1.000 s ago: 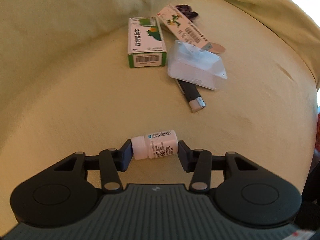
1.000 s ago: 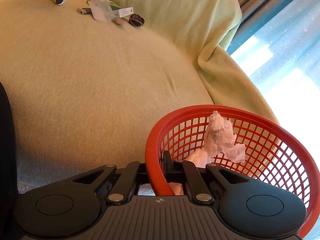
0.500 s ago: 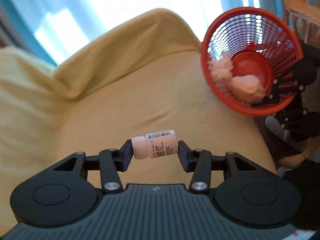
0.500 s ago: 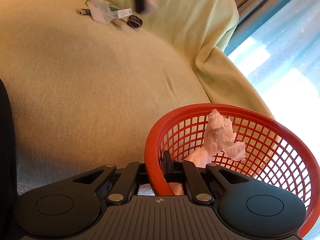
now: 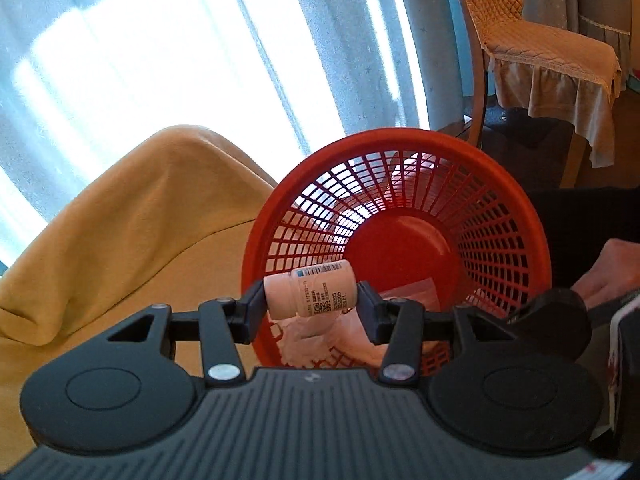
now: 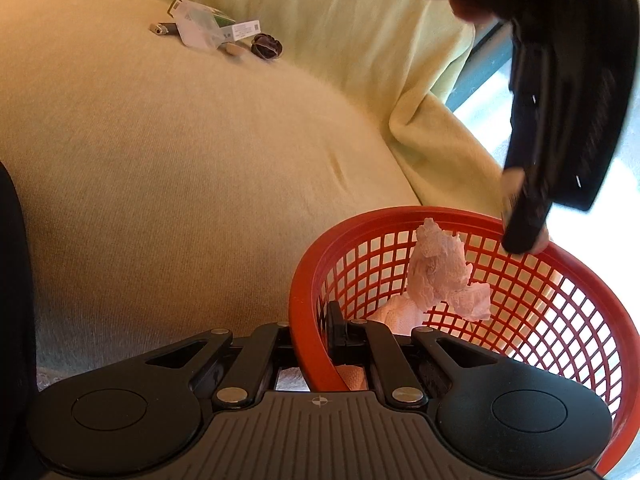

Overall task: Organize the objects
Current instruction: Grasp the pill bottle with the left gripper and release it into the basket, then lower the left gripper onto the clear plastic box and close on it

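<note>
A small white pill bottle (image 5: 310, 294) lies crosswise between the pads of my left gripper (image 5: 311, 304), which is shut on it. The bottle hangs over the near side of a red mesh basket (image 5: 500, 240) that has crumpled white tissue (image 5: 312, 340) inside. In the right wrist view my right gripper (image 6: 314, 336) is shut on the near rim of the basket (image 6: 400, 216), with the tissue (image 6: 440, 276) heaped in it. The left gripper (image 6: 520, 236) comes down from the upper right, its tips just above the basket's far rim.
The basket rests at the edge of a yellow-covered sofa (image 6: 180, 160). Far back on the sofa lie boxes (image 6: 200, 24), a dark tube (image 6: 162, 29) and a small dark object (image 6: 267, 45). A covered chair (image 5: 540, 52) and bright curtains (image 5: 160, 60) stand behind. A hand (image 5: 612, 272) holds the right gripper.
My left gripper carried the bottle from the pile on the sofa over to the basket, rolling as it went. The right gripper and the basket have stayed still.
</note>
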